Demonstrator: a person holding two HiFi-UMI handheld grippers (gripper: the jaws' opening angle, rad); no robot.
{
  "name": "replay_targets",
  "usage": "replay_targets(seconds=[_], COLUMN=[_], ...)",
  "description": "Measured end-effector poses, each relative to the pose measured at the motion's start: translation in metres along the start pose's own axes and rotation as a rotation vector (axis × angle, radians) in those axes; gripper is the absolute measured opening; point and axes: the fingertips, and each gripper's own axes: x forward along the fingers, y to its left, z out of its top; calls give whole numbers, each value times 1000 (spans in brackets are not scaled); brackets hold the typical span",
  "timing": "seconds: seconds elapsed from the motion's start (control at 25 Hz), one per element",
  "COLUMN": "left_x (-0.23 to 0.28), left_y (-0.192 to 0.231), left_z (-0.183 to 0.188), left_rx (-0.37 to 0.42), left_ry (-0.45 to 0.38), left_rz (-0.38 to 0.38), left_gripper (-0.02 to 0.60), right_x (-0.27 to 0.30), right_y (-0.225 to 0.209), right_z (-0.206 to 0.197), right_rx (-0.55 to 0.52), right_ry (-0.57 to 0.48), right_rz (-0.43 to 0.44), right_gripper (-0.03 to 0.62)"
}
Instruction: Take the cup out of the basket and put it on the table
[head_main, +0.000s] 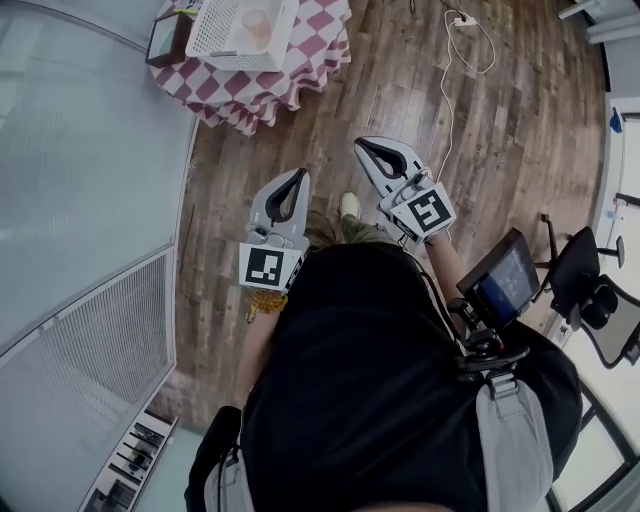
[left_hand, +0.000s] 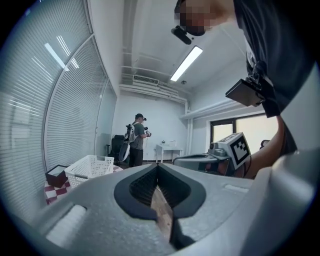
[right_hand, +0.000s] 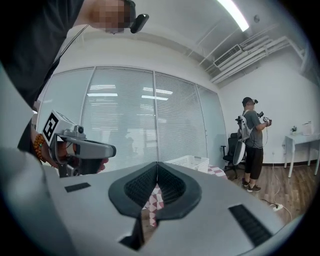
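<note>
A white slatted basket (head_main: 243, 30) stands on a small table with a red-and-white checked cloth (head_main: 300, 75) at the top of the head view. A pale pink cup (head_main: 255, 22) stands inside the basket. My left gripper (head_main: 298, 175) and right gripper (head_main: 362, 145) are held side by side over the wooden floor, well short of the table, both pointing toward it. The jaws of both are shut with nothing between them. The left gripper view shows the basket (left_hand: 90, 169) ahead to the left, and the right gripper view shows the basket (right_hand: 190, 162) just beyond the fingertips.
A dark box (head_main: 165, 40) sits on the table beside the basket. A frosted glass wall with blinds (head_main: 80, 200) runs along the left. A white cable (head_main: 470, 45) lies on the floor, and an office chair (head_main: 590, 290) stands at the right. Another person (right_hand: 252, 145) stands far back.
</note>
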Motion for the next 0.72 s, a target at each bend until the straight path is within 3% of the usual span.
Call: replay_targets(seconds=[0.28, 0.44, 0.56, 0.72], left_x=[36, 54, 67, 86], left_y=[75, 130, 169, 215], left_z=[-14, -5, 3, 18], left_rx=[-54, -86, -10, 82], left_ry=[12, -17, -1, -39], left_rz=[20, 4, -45, -42], left_gripper=[6, 6, 6, 6], right_x=[93, 152, 190, 226], right_y=[-22, -37, -58, -78], right_z=[3, 21, 50, 70], right_rx=[-11, -1, 159, 101], right_ry=[38, 42, -35, -39], right_rz=[59, 62, 49, 71], right_gripper=[11, 12, 12, 12])
